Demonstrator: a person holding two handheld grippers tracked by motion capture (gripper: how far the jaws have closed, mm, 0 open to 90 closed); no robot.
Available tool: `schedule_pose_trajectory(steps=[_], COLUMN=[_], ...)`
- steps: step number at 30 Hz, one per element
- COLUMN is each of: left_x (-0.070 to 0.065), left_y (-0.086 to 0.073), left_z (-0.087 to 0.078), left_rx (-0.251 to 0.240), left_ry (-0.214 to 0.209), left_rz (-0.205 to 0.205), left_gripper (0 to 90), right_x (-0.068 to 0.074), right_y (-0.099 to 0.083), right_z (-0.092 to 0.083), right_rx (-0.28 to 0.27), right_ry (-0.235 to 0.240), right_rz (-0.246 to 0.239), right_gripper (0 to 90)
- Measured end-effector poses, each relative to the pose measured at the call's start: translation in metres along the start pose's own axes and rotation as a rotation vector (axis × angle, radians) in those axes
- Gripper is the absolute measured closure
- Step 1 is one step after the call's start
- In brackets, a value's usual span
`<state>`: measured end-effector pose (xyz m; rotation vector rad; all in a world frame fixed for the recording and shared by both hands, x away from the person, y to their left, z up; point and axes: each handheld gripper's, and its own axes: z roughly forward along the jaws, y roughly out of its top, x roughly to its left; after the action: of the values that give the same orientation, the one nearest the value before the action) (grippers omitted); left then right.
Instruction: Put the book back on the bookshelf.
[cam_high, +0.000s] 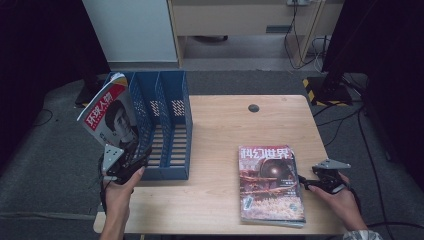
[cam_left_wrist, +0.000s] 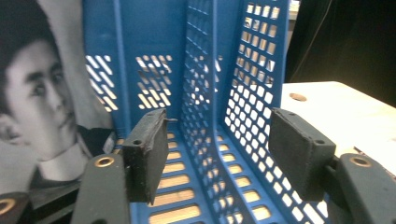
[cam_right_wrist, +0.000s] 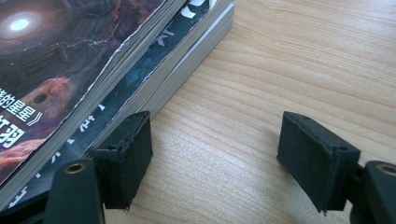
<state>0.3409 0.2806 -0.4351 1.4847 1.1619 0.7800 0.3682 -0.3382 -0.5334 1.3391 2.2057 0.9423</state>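
Your left gripper (cam_high: 131, 162) stands with jaws open and empty at the blue file rack (cam_high: 170, 125), the portrait magazine (cam_high: 112, 115) leaning in its leftmost slot, while your right gripper (cam_high: 312, 181) rests open-jawed on the tabletop (cam_high: 220, 130) beside the magazine stack (cam_high: 270, 182).

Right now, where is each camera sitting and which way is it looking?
High view: sits above the person's side, looks forward and down on the table; both hands, the left tool and the right tool show.
Left gripper view: rides the left tool, looks into the blue rack, magazine at its left; open jaws show.
Right gripper view: rides the right tool, looks down along the table past the stack; open jaws show.
Shared: high and left views both show rack and magazine.
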Motion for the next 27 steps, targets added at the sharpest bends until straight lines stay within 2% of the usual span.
schedule_pose_trajectory(steps=[3,5,9,13,14,19,27], left_x=[-0.004,-0.013,-0.025,-0.033,-0.039,-0.051,-0.062], left_y=[0.001,0.002,0.002,-0.001,-0.003,-0.003,-0.007], left_z=[0.004,0.01,0.018,0.026,0.031,0.041,0.047], left_rx=[0.003,0.015,0.023,0.038,0.045,0.059,0.093], left_ry=[-0.015,-0.027,-0.071,-0.091,-0.103,-0.111,-0.123], left_rz=[-0.011,0.006,0.002,0.002,0.007,0.036,0.039], left_gripper=[34.6,32.8,29.4,26.4,25.8,21.1,17.8], right_x=[0.0,0.0,0.0,0.0,0.0,-0.001,-0.001], right_y=[0.0,0.0,0.0,0.0,0.0,0.0,0.001], right_z=[0.0,0.0,0.0,0.0,0.0,0.0,0.001], right_rx=[0.0,0.001,0.001,0.001,0.001,0.006,0.01], right_ry=[-0.001,0.001,0.001,0.001,0.0,-0.001,0.0], right_rz=[0.002,0.001,-0.002,-0.002,0.0,-0.002,0.002], right_gripper=[26.3,26.3,26.2,26.1,25.9,24.2,23.2])
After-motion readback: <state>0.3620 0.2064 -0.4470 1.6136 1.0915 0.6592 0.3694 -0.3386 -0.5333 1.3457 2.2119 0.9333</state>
